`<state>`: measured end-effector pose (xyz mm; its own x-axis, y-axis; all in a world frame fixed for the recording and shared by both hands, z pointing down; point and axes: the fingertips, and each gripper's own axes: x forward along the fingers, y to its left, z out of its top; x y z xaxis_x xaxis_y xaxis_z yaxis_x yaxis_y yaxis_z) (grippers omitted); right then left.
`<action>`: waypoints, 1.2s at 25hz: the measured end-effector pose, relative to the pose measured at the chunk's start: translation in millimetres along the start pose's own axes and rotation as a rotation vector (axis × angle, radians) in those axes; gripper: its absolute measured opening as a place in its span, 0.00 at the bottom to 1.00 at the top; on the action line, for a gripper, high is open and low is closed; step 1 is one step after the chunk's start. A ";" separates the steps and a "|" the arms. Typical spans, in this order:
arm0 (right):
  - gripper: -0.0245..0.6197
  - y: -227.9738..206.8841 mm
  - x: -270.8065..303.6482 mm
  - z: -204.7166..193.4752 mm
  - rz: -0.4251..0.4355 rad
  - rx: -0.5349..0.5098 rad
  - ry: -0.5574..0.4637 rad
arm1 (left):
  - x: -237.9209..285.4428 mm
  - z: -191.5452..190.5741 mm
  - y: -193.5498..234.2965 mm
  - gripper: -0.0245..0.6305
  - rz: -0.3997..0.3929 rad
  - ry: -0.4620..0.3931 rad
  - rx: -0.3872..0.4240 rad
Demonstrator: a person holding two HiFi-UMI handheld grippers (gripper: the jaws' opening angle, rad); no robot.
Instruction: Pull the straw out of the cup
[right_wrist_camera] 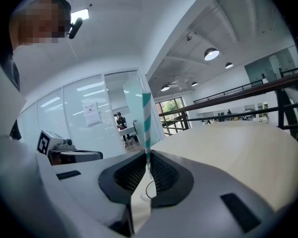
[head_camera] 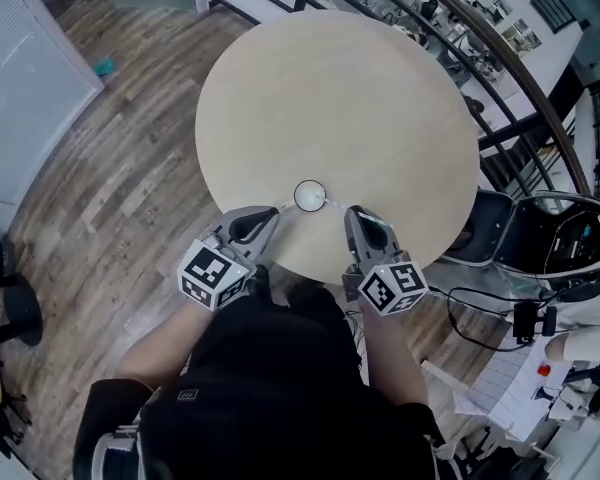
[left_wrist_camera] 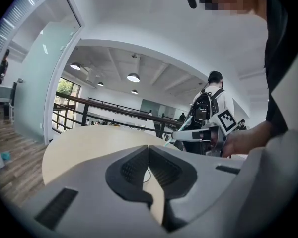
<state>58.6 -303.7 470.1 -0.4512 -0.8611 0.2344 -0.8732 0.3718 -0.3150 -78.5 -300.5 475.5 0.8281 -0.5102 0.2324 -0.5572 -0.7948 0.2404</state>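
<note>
A small white cup (head_camera: pixel 310 196) stands on the round pale table (head_camera: pixel 330 88) near its front edge, seen from above. My right gripper (head_camera: pixel 351 212) hovers just right of the cup and is shut on a teal-and-white striped straw (right_wrist_camera: pixel 146 118), which rises upright from between its pads (right_wrist_camera: pixel 147 155). In the left gripper view the straw (left_wrist_camera: pixel 169 141) slants out of the right gripper's tip (left_wrist_camera: pixel 181 135). My left gripper (head_camera: pixel 275 212) hangs just left of the cup, its jaws (left_wrist_camera: pixel 149 148) meeting at the tips with nothing between them. Both grippers sit above the tabletop.
A black chair (head_camera: pixel 500 230) with cables and gear stands at the table's right. A dark railing (head_camera: pixel 500 58) curves behind the table. Wood floor (head_camera: pixel 130 178) lies to the left. A person with a backpack (left_wrist_camera: pixel 208 108) stands in the distance.
</note>
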 end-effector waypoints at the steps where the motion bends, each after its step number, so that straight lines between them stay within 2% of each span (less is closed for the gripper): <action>1: 0.10 2.4 -6.3 3.6 -0.001 -0.002 -0.006 | 1.3 0.6 -3.1 0.05 -0.009 0.004 0.005; 11: 0.10 -7.2 -76.8 44.1 -0.006 0.008 -0.018 | 25.7 40.9 -54.9 0.05 -0.064 -0.013 0.047; 16: 0.10 3.0 -156.4 40.0 0.012 0.016 -0.081 | 9.1 21.1 -128.8 0.05 -0.054 0.005 0.077; 21: 0.10 0.9 -203.6 68.6 0.085 -0.012 -0.154 | 17.6 37.3 -186.0 0.05 -0.058 -0.025 0.097; 26: 0.10 23.7 -186.2 95.2 0.120 -0.055 -0.188 | 5.4 62.6 -169.3 0.05 -0.058 -0.054 0.111; 30: 0.10 30.3 -194.7 109.1 0.144 -0.085 -0.202 | -0.6 81.3 -173.3 0.05 -0.032 -0.083 0.139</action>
<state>140.0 -162.7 314.6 -0.5335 -0.8458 0.0013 -0.8189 0.5161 -0.2511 22.6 -189.1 357.0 0.8506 -0.5050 0.1466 -0.5216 -0.8458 0.1124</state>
